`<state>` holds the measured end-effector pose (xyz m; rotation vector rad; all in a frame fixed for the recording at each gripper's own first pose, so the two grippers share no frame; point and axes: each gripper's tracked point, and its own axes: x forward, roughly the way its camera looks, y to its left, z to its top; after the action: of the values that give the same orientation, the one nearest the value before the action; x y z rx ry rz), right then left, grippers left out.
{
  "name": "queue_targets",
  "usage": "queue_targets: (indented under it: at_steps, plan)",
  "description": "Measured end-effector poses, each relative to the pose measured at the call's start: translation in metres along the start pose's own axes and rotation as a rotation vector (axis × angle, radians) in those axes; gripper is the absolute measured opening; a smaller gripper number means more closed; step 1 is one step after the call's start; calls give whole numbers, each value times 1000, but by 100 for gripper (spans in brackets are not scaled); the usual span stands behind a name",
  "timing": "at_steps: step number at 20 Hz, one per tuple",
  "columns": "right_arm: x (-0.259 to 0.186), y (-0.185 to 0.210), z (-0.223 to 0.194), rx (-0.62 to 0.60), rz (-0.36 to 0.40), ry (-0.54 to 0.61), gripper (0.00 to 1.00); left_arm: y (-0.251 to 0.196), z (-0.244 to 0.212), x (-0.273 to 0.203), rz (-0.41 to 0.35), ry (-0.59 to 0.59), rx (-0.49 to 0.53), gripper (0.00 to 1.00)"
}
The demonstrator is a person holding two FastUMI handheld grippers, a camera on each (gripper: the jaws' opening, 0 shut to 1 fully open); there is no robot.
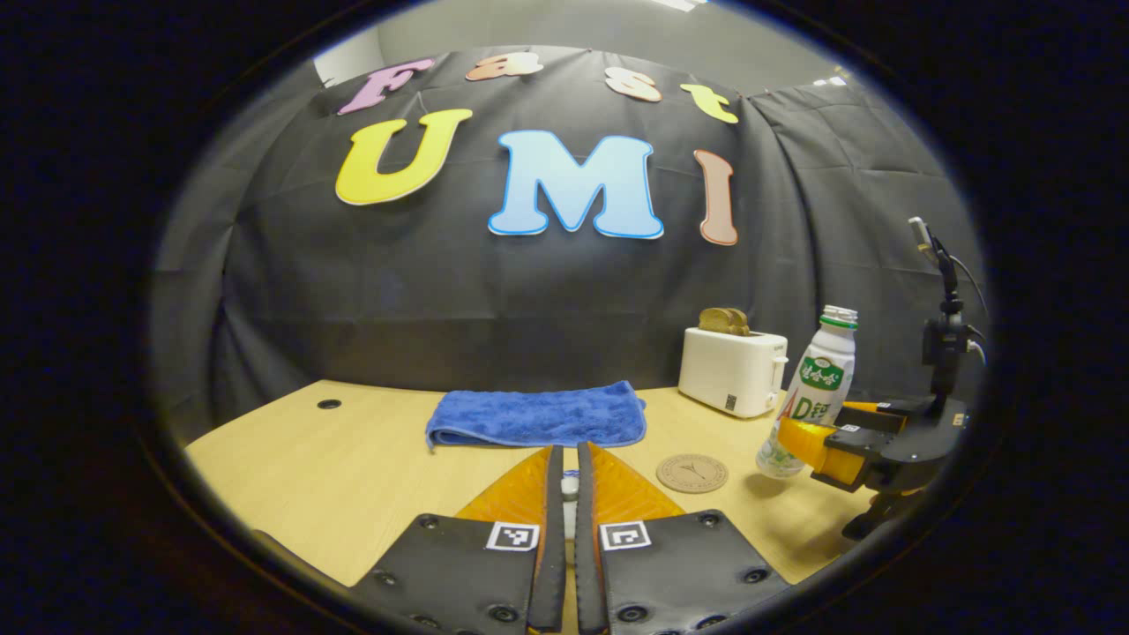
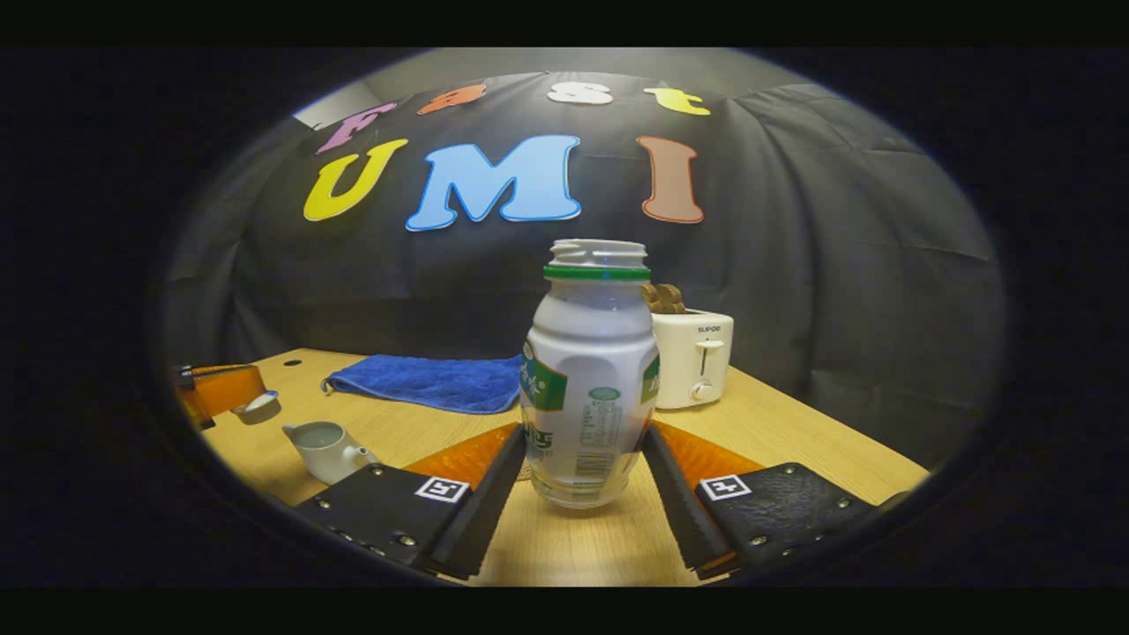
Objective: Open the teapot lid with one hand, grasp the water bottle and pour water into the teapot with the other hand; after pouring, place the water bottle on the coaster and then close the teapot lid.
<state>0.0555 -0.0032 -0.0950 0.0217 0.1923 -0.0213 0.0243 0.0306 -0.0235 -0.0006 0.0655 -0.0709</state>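
A white plastic water bottle (image 2: 589, 379) with a green neck ring and no cap stands between the fingers of my right gripper (image 2: 586, 432), which is shut on its lower body. From the left gripper view the bottle (image 1: 816, 388) leans slightly, held by the right gripper (image 1: 838, 450) just right of a round brown coaster (image 1: 692, 473). My left gripper (image 1: 570, 451) is shut on the small white teapot lid (image 1: 570, 487). In the right gripper view that lid (image 2: 257, 406) is held up and to the left of the open white teapot (image 2: 326, 448), which has liquid in it.
A folded blue towel (image 1: 538, 414) lies at the back of the wooden table (image 1: 335, 476). A white toaster (image 1: 732, 370) with bread in it stands at the back right, behind the bottle. A black stand with cables (image 1: 944, 335) rises at the far right edge.
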Motion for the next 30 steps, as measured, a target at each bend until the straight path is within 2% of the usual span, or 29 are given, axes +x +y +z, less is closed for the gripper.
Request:
queue_targets:
  at_steps: [2, 3, 4, 15, 16, 17, 18, 19, 22, 23, 24, 26, 30]
  plan:
    - [-3, -1, 0, 3, 0, 0, 80, -7, -6, 11, -6, 11, 2, 15]
    - [-4, -2, -4, 8, 4, -3, 80, -10, -10, 17, -6, 16, 1, 7]
    - [-5, -1, -3, 11, 10, -5, 80, -12, -14, 21, -5, 22, 1, 11]
    - [-11, 3, -1, 16, 30, 0, 80, -13, -34, 39, 9, 56, -2, 11]
    - [-10, 3, 0, 14, 28, 1, 80, -13, -35, 40, 9, 61, -1, 15]
    - [-10, 3, 0, 15, 29, 1, 80, -12, -35, 39, 12, 59, 3, 7]
    - [-11, 4, 0, 16, 30, 1, 80, -12, -35, 40, 14, 60, 4, 15]
    - [-10, 4, 1, 15, 30, 2, 80, -12, -37, 39, 15, 61, 4, 11]
    - [-10, 5, 0, 16, 36, 6, 80, -11, -40, 43, 17, 63, -8, 11]
    - [-10, 5, -2, 14, 36, 8, 80, -11, -41, 41, 18, 66, -10, 15]
    - [-10, 5, -2, 14, 37, 9, 80, -11, -40, 41, 19, 63, -10, 11]
    - [-11, 6, -2, 14, 38, 10, 80, -12, -40, 40, 23, 57, -5, 12]
    - [-12, 5, 0, 14, 38, 9, 80, -14, -44, 42, 23, 65, -3, 19]
